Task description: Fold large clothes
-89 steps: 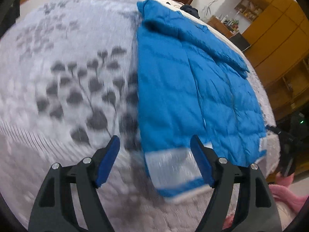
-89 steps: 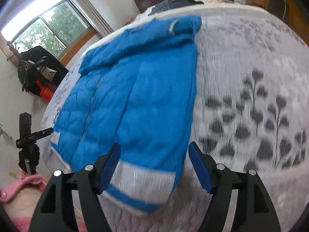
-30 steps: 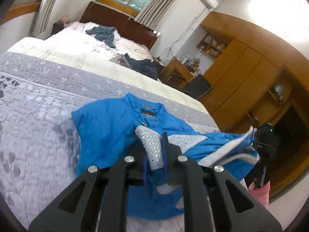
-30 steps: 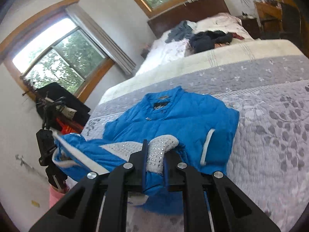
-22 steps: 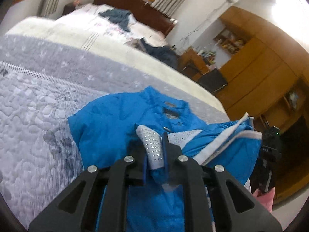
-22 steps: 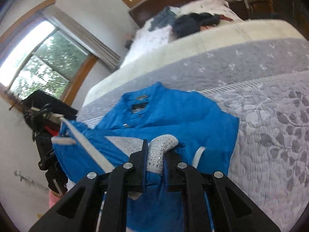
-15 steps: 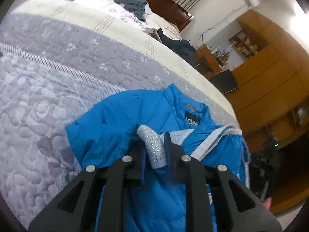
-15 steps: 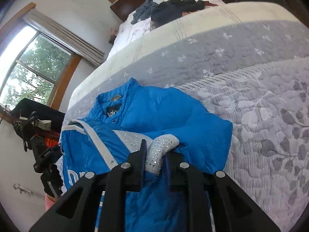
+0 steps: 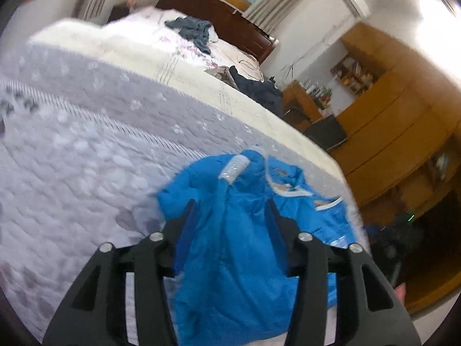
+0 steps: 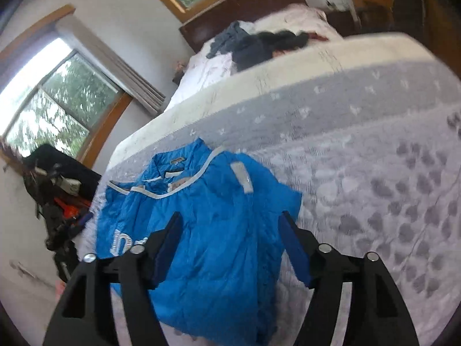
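I am looking down both tools at a bright blue puffer jacket [image 10: 219,248] lying on a bed [image 10: 374,132] covered with a grey quilted spread. The jacket lies near the foot of the bed, at its edge, with its lower half doubled up over the chest so the white-trimmed hem [image 10: 173,190] lies close to the collar [image 10: 175,163]. The left tool [image 9: 230,210] has its jaws spread wide with nothing between them, hovering above the jacket. The right tool [image 10: 230,226] is likewise wide apart and empty.

I judge the jacket to be light, soft and springy: padded fill tends to puff back up, and the smooth shell looks slippery, so a fold may slide or open. A silvery-white cuff [image 9: 234,170] pokes up in the left view; motion blur makes it hard to say whether it rests flat. The firmest places to take hold would be the stitched edges, such as the hem band, the cuff or the side corners, pinching through both layers rather than the smooth padded panels.
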### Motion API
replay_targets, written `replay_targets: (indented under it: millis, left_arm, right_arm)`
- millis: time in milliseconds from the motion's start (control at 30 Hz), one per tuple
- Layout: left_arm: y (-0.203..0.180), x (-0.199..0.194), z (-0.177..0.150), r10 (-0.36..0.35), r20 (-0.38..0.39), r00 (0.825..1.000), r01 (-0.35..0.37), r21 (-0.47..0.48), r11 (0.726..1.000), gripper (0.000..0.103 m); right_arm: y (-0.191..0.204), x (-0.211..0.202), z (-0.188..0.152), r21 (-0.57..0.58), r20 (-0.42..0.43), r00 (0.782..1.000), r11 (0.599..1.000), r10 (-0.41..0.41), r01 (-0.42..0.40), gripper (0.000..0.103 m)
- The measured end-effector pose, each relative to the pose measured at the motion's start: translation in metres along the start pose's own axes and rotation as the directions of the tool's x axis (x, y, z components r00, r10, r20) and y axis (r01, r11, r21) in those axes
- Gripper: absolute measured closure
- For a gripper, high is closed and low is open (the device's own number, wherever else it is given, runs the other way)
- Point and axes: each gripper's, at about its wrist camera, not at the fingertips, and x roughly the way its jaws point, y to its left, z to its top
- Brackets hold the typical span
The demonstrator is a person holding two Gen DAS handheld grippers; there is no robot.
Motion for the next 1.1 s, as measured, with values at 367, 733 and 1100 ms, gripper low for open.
replay_targets:
  millis: [367, 733, 1100]
  left_arm:
    - [-0.035, 0.074, 0.012, 0.163, -0.072, 0.984, -0.138, 0.275, 0.952, 0.037]
    - [-0.078, 0.064, 0.002, 0.206, 0.068, 0.976, -0.216, 0.384, 0.898, 0.091]
    - [-0.117, 0.05, 0.049, 0.21, 0.201, 0.957, -0.27, 0.348, 0.898, 0.092]
  right_arm:
    - [0.031, 0.096, 0.025, -0.18, -0.121, 0.983, 0.977, -0.135, 0.112, 0.014]
    - [0.048, 0.073, 0.011, -0.247, -0.029, 0.995, 0.965, -0.092, 0.082, 0.09]
    - [0.063, 0.037, 0.063, -0.152, 0.08, 0.995, 0.986, -0.054, 0.066, 0.092]
